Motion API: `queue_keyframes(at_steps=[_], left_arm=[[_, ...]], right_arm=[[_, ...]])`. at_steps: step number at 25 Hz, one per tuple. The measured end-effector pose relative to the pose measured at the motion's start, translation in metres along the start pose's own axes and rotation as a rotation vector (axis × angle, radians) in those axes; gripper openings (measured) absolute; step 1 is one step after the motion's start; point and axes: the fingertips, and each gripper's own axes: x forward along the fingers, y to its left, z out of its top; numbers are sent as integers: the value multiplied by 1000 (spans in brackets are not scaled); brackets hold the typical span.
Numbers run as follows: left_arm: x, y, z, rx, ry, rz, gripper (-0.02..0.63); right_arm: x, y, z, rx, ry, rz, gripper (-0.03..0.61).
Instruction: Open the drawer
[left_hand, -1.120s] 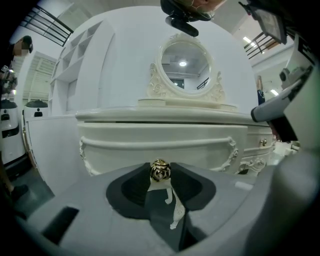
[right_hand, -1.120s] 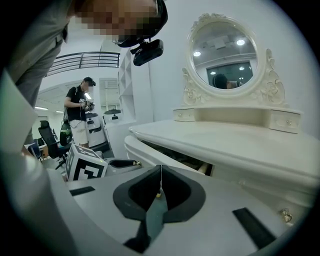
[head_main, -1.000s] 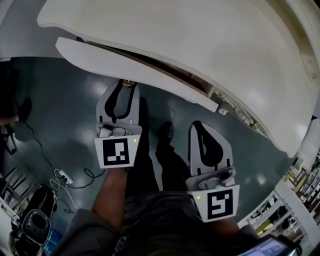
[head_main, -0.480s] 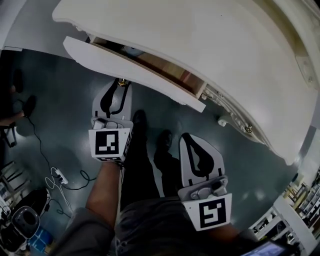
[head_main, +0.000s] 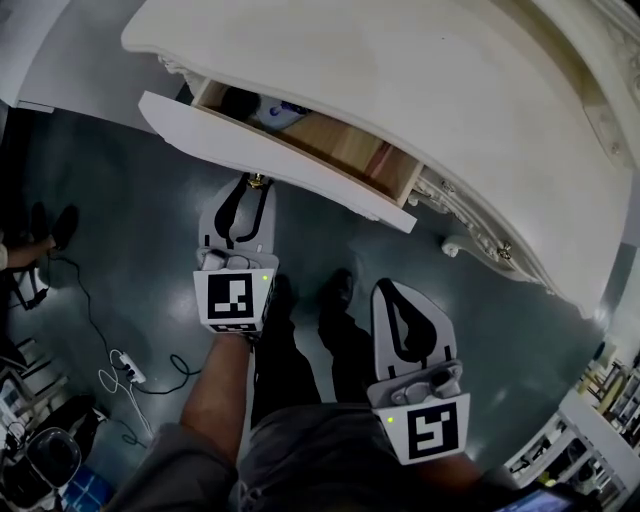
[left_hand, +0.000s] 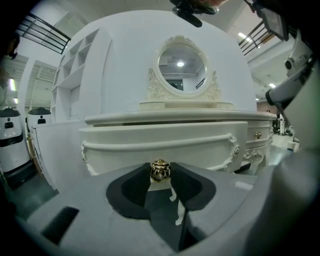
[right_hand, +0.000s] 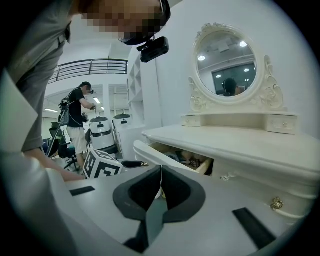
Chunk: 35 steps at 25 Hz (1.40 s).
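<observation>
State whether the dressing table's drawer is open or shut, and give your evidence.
Open: the drawer stands out from the table, wooden inside showing, left gripper shut on its gold knob.

Your head view: dim, floor (head_main: 120, 200) dark, white bench (head_main: 400, 80) bright with soft sheen, drawer (head_main: 340, 150) interior shaded. Your gripper views: bright, even overhead light, lamp glint in mirror (left_hand: 181, 64). Heavy fisheye bend, black corners everywhere.

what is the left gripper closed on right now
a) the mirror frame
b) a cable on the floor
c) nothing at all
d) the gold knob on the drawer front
d: the left gripper has its fingers pinched on the gold knob of the pulled-out drawer.
</observation>
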Motion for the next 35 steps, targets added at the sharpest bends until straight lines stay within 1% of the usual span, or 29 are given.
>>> queue_keyframes(at_steps=[4, 11, 16, 21, 25, 31, 35], left_arm=[[-10, -1, -5, 5, 6, -20, 137], [-37, 2, -13, -6, 0, -64, 137], [-54, 2, -19, -4, -2, -91, 135], [-64, 3, -24, 11, 8, -108, 135], [-67, 3, -26, 7, 9, -102, 135], [-68, 4, -26, 9, 0, -90, 134], [-69, 4, -26, 12, -4, -83, 133]], right_arm=[[-2, 9, -2, 1, 12, -45, 14], [-9, 50, 0, 4, 10, -112, 14], [-17, 75, 5, -6, -16, -161, 14], [-26, 96, 3, 27, -34, -203, 14], [-37, 103, -4, 47, -33, -224, 14], [-59, 96, -19, 81, -35, -281, 14], [-68, 98, -27, 83, -21, -277, 14]])
